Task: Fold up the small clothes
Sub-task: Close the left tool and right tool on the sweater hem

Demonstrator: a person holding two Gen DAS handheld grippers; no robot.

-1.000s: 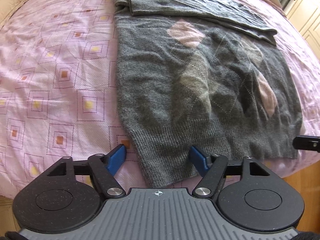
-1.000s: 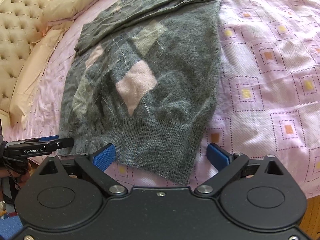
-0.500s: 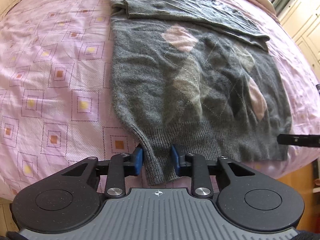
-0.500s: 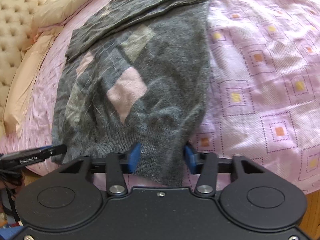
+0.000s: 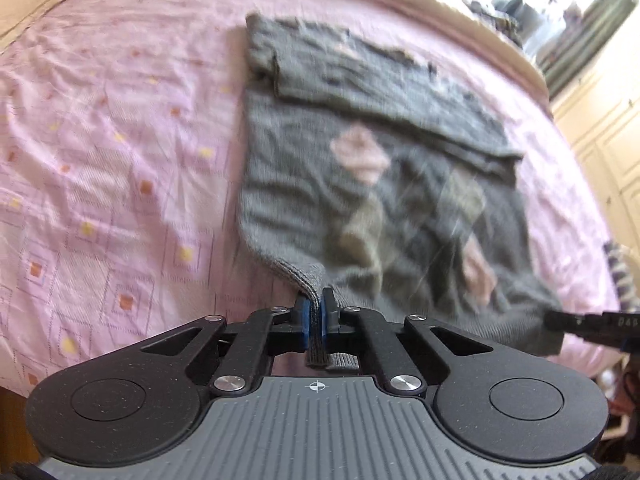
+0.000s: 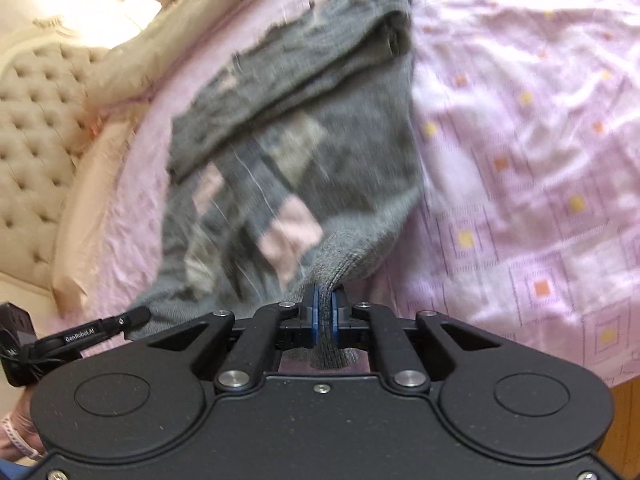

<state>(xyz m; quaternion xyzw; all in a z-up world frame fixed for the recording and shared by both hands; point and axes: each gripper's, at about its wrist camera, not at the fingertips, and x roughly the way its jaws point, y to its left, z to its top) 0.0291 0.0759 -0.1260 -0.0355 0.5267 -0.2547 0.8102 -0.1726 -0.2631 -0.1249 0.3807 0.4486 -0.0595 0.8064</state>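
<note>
Grey knitted sweater with pink and olive diamonds (image 5: 392, 200) lies spread on the bed's pink patterned sheet (image 5: 120, 160), sleeves folded across its far end. Left gripper (image 5: 316, 314) is clamped on one ribbed hem corner; right gripper (image 6: 325, 316) is clamped on the other corner, hem bunched between its blue pads.
</note>
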